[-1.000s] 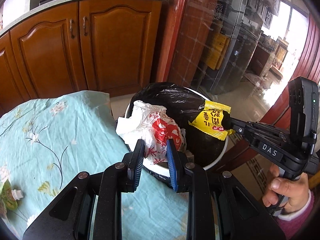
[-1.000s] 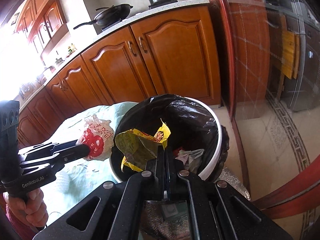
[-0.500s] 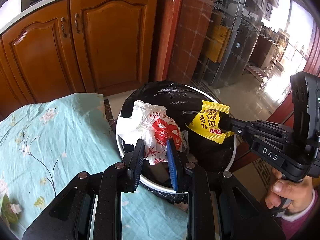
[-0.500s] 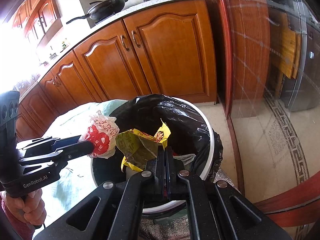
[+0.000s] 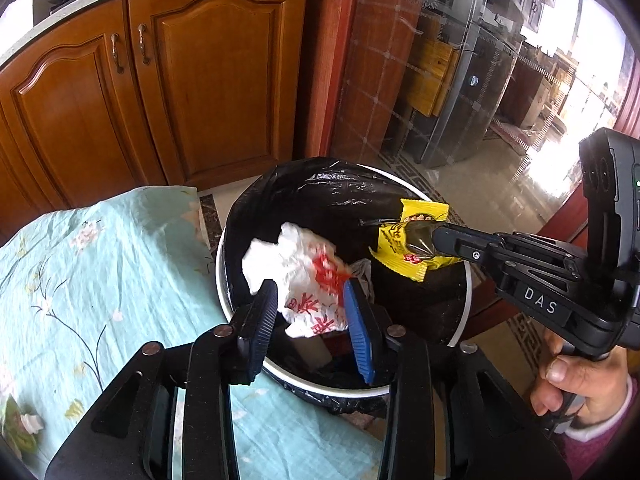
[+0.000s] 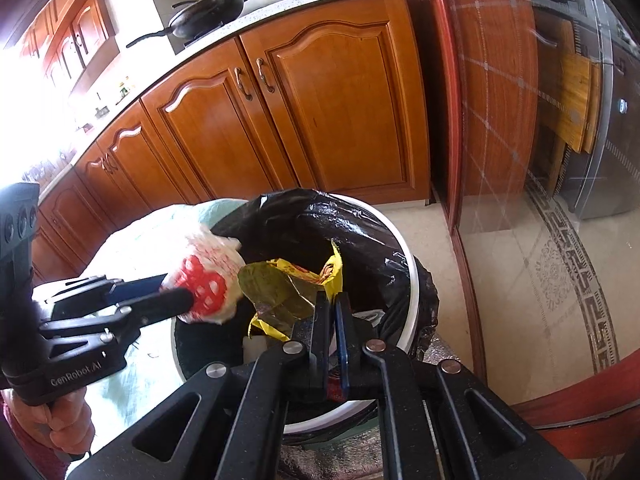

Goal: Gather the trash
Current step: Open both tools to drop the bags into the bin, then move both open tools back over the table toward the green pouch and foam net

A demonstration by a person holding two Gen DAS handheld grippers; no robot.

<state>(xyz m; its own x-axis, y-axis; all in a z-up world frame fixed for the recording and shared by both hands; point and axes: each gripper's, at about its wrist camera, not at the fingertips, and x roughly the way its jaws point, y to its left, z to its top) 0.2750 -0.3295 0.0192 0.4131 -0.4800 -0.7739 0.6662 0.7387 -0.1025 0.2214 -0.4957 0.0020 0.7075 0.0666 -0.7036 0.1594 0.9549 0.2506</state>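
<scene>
Bin (image 5: 464,312) w/ black liner (image 5: 320,192)

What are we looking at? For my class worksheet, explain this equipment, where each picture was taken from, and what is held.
A person grips two tools, each ending in tongs with a camera looking forward along them, giving one picture from the left, one from the right. Both hang over a white bin with a black liner, beside a flowered tablecloth. The left tongs have just been opening around a white bag with red print; the right tongs, just opening slightly, pinch a yellow wrapper.
</scene>
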